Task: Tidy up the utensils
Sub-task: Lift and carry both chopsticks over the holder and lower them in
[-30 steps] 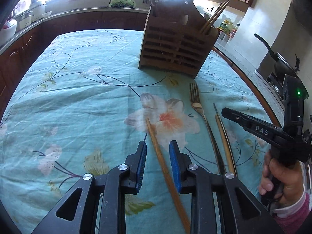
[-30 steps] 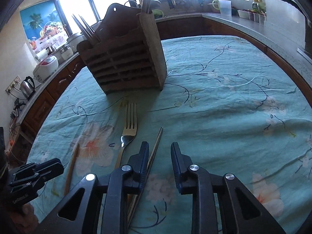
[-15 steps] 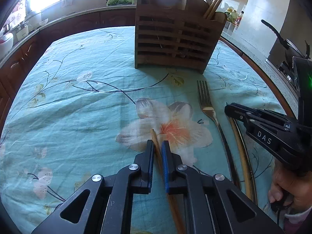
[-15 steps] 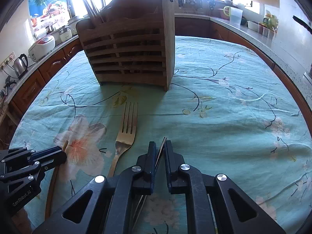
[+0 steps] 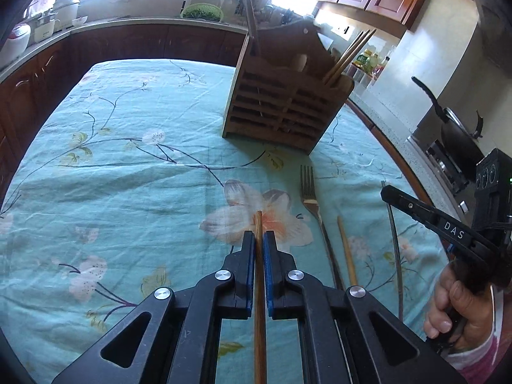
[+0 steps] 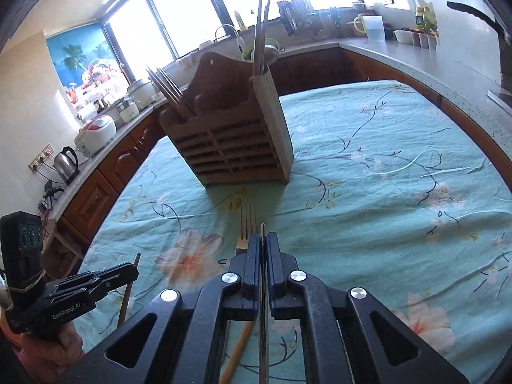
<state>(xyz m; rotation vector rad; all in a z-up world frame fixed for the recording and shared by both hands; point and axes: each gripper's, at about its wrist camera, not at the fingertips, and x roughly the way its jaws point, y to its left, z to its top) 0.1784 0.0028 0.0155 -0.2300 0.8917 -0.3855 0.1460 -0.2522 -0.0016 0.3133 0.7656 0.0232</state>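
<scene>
My left gripper (image 5: 259, 240) is shut on a wooden chopstick (image 5: 258, 224) and holds it above the teal floral tablecloth (image 5: 128, 176). My right gripper (image 6: 262, 243) is shut on a thin dark metal chopstick (image 6: 262, 233), also lifted. A wooden utensil holder (image 5: 284, 108) stands at the far middle of the table with chopsticks in it; it also shows in the right wrist view (image 6: 230, 147). A gold fork (image 5: 308, 188) and another wooden chopstick (image 5: 347, 252) lie on the cloth between the grippers. The right gripper shows at the right of the left wrist view (image 5: 387, 192).
Kitchen counters ring the table: a rice cooker (image 6: 96, 134) and kettle (image 6: 67, 163) on the left, a pan on a stove (image 5: 454, 128) on the right. The table's right edge (image 5: 400, 160) runs close to the counter.
Both grippers closed on their chopsticks and rose from the cloth, drawing back from the holder. The fork and the other wooden chopstick stayed on the table.
</scene>
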